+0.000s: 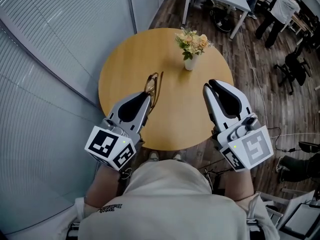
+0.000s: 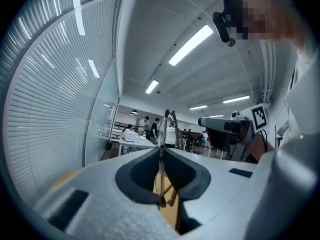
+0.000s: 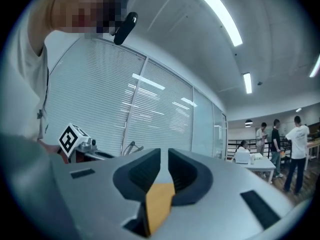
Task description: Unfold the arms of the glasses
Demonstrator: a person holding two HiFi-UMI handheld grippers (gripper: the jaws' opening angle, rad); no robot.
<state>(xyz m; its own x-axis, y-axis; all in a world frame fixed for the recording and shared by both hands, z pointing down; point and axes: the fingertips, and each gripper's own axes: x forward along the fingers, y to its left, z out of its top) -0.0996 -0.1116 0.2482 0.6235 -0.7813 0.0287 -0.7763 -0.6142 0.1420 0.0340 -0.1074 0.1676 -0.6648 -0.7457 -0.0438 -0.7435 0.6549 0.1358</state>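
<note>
The glasses (image 1: 152, 86) are clamped in the left gripper (image 1: 147, 99), presumably so that an arm can be unfolded by the right gripper (image 1: 209, 87), whose empty jaws are slightly apart.

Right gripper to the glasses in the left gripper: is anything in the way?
Nothing visible does. Only bare table lies between the right gripper, its jaws slightly apart and empty, and the glasses clamped in the left gripper. The flower vase stands farther back, off that line.
</note>
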